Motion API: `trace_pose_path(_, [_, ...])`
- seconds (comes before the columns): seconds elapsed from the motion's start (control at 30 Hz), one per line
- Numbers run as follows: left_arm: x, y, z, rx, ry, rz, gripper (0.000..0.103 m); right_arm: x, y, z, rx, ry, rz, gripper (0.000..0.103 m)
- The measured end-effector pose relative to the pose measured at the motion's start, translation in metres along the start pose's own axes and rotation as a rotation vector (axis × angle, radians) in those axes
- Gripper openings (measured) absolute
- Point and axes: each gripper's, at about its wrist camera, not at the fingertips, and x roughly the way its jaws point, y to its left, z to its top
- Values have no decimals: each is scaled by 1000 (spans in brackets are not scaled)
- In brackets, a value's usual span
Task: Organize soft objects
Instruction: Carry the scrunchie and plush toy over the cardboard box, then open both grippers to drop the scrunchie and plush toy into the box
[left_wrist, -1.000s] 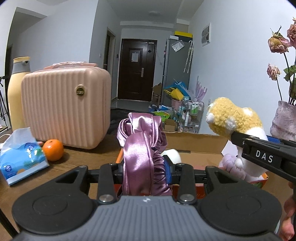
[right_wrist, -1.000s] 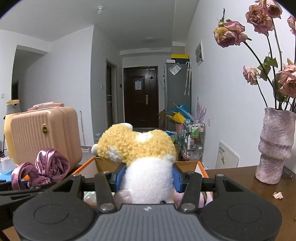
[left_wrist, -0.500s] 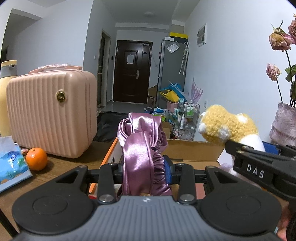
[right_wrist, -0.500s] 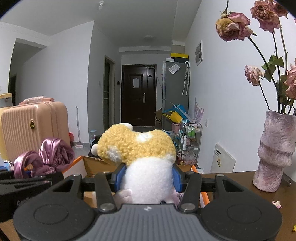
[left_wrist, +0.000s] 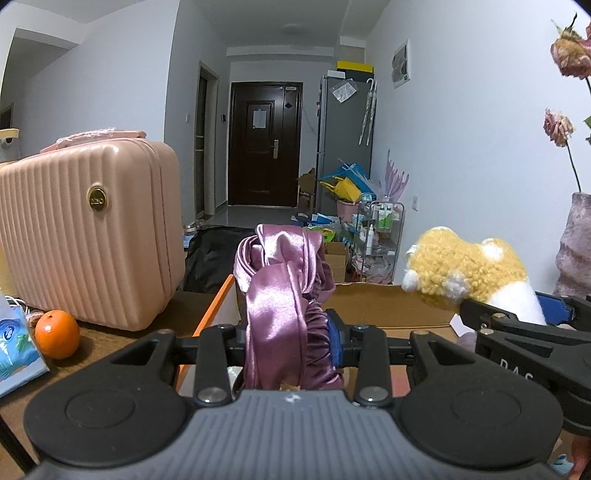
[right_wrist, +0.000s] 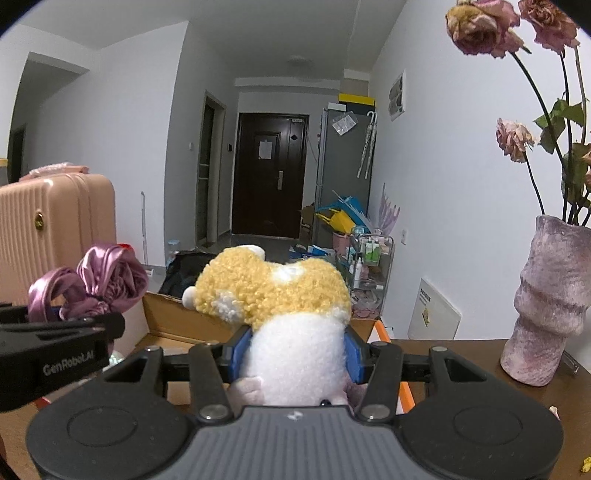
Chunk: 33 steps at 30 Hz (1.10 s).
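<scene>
A purple satin cloth (left_wrist: 284, 295) stands bunched between the pads of my left gripper (left_wrist: 288, 339), which is shut on it. My right gripper (right_wrist: 295, 350) is shut on the white body of a yellow and white plush toy (right_wrist: 273, 291). Both hang over an open cardboard box (left_wrist: 388, 310) with an orange edge. In the left wrist view the plush toy (left_wrist: 465, 269) and right gripper (left_wrist: 513, 308) are close on the right. The right wrist view has the satin cloth (right_wrist: 107, 284) and left gripper (right_wrist: 74, 321) on the left. The box's inside is mostly hidden.
A pink ribbed case (left_wrist: 85, 236) stands on the wooden table (right_wrist: 461, 354) to the left, with an orange (left_wrist: 57, 334) and a blue tissue pack (left_wrist: 14, 350) before it. A mauve vase (right_wrist: 546, 306) of dried roses stands at the right. A hallway lies beyond.
Both grippers have drifted to the right and nearer the box, each still holding its item. The case, orange and tissue pack have slid toward the left edge of view.
</scene>
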Motion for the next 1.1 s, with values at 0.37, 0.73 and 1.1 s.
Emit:
trace_pose_path(0.37, [27, -1, -4, 31, 32, 15, 37, 23, -2, -9, -9, 56, -23, 50])
trace_pose_path(0.73, [37, 0, -10, 45, 52, 13, 37, 31, -7, -9, 4, 67, -21, 50])
trace_pose_path(1.1, [37, 3, -6, 43, 37, -1, 87, 35, -14, -11, 46, 89, -31, 85])
